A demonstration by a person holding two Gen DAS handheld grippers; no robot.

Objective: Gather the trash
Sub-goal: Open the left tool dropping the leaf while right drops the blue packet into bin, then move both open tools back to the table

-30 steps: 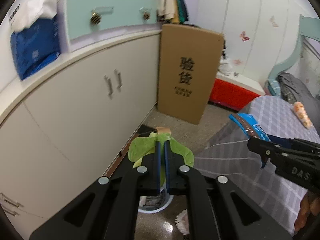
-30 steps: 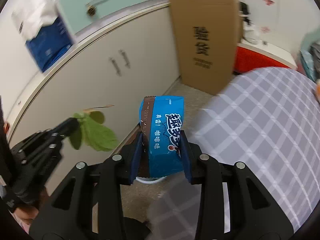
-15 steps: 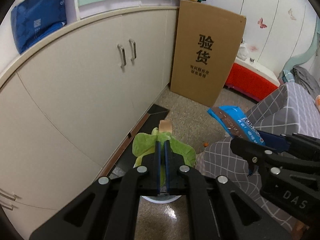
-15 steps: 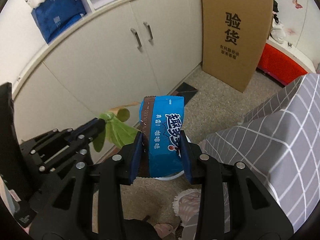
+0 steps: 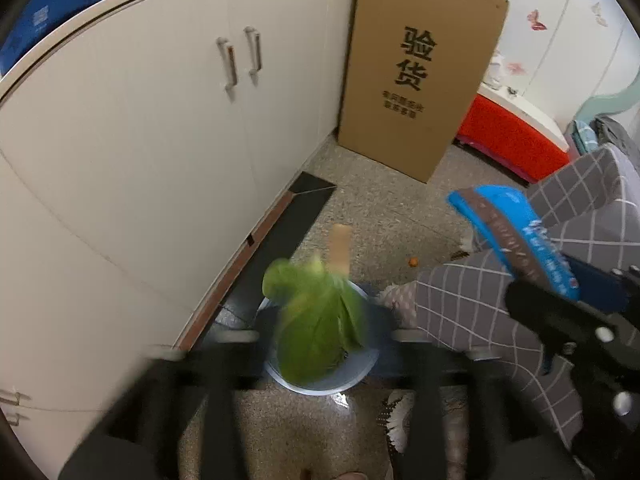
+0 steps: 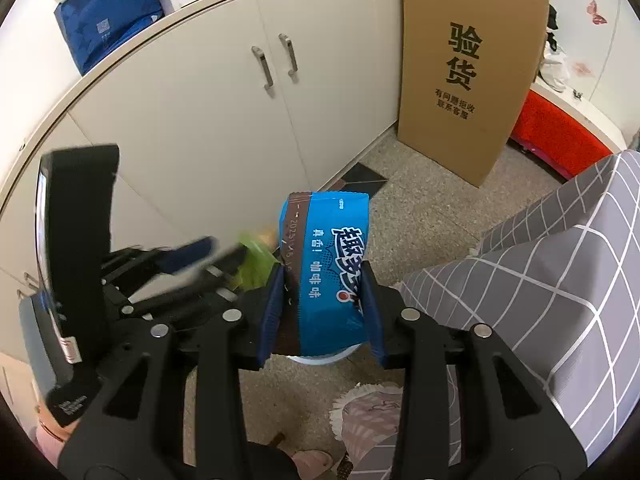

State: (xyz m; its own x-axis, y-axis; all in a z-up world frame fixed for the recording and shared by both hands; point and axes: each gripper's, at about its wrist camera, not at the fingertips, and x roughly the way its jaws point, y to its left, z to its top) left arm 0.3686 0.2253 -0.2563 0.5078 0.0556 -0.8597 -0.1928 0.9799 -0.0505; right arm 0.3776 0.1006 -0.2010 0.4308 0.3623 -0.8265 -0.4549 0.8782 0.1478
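Observation:
In the left wrist view a green leaf [image 5: 316, 320] with a tan stem hangs blurred over a small round bin [image 5: 360, 376] on the floor. My left gripper [image 5: 320, 344] is open, its fingers spread wide and blurred to either side of the leaf. In the right wrist view my right gripper [image 6: 320, 312] is shut on a blue snack wrapper [image 6: 328, 264], held above the same bin [image 6: 320, 358]. The wrapper also shows in the left wrist view [image 5: 516, 236]. The left gripper [image 6: 208, 256] and the leaf [image 6: 256, 264] show at the left of the right wrist view.
White cabinet doors [image 5: 180, 140] run along the left. A tall cardboard box [image 5: 420, 68] leans at the far end. A grey checked bedspread [image 6: 540, 280] fills the right. A red storage box [image 5: 512, 140] stands behind. A slipper [image 6: 368, 412] lies on the speckled floor.
Both grippers tilted down toward the bin. My left gripper opened and let go of the leaf, which now drops over the bin. The right gripper still holds the wrapper.

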